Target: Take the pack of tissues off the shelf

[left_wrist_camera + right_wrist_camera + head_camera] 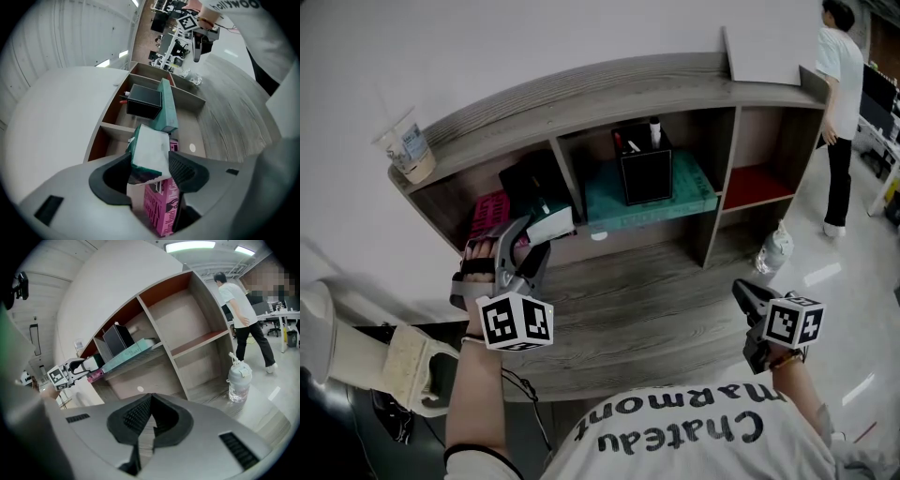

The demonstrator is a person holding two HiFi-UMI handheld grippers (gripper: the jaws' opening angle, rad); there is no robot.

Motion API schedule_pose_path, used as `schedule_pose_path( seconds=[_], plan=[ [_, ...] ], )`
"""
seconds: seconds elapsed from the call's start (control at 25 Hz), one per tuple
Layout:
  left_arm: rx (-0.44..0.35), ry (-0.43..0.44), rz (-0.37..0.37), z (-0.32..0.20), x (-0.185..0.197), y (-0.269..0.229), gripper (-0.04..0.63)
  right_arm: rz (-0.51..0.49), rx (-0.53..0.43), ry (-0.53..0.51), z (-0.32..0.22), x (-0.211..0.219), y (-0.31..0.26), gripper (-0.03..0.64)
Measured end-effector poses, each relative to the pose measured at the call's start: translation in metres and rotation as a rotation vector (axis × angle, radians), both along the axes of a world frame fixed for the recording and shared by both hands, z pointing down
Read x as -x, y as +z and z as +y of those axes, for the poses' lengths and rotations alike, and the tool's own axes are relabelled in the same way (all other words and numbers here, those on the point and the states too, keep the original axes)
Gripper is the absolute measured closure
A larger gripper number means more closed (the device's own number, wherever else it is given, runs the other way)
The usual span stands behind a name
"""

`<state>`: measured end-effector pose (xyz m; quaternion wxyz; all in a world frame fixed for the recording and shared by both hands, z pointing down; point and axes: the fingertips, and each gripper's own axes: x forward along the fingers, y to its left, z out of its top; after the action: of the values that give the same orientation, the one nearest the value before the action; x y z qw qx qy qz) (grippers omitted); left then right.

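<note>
Left gripper (150, 159): jaws are pressing on the pack of tissues (151, 144).
Pack of tissues: sitting between its pads, above a pink book (161, 206).
Right gripper (151, 399): hanging closed, empty.

Even light from ceiling panels (187, 246) — floor (825, 275) glare, fisheye warp, dark vignetted corners.

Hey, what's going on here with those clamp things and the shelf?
A person holds a gripper in each hand, facing a wooden shelf. The left gripper has its jaws closed on a pack of tissues at the front of the left compartment, just above a pink book. The right gripper is shut and empty, off to the side. The pack isn't clear of the shelf yet.
</note>
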<state>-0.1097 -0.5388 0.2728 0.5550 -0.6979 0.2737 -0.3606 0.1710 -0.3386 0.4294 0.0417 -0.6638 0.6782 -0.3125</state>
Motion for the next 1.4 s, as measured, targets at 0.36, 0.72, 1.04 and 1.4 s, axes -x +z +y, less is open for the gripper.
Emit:
schedule_pose_path(
  seconds=[0.36,0.72,1.04,1.4],
  plan=[
    [-0.052,-0.015,-0.044,0.015,0.002,-0.012,0.334,-0.02,-0.012,-0.039,-0.01,0.003,-0.002,0.609],
    [-0.115,-0.03,-0.046,0.047,0.003,-0.033,0.337,-0.031,-0.03,-0.114,-0.03,0.011,-0.003,0.609],
    [-0.166,-0.058,-0.054,0.085,0.004,-0.054,0.337,-0.033,-0.059,-0.22,-0.047,0.024,-0.014,0.608],
    [-0.15,-0.141,-0.046,0.123,-0.001,-0.038,0.337,-0.008,-0.108,-0.385,-0.054,0.041,-0.032,0.609]
  ],
)
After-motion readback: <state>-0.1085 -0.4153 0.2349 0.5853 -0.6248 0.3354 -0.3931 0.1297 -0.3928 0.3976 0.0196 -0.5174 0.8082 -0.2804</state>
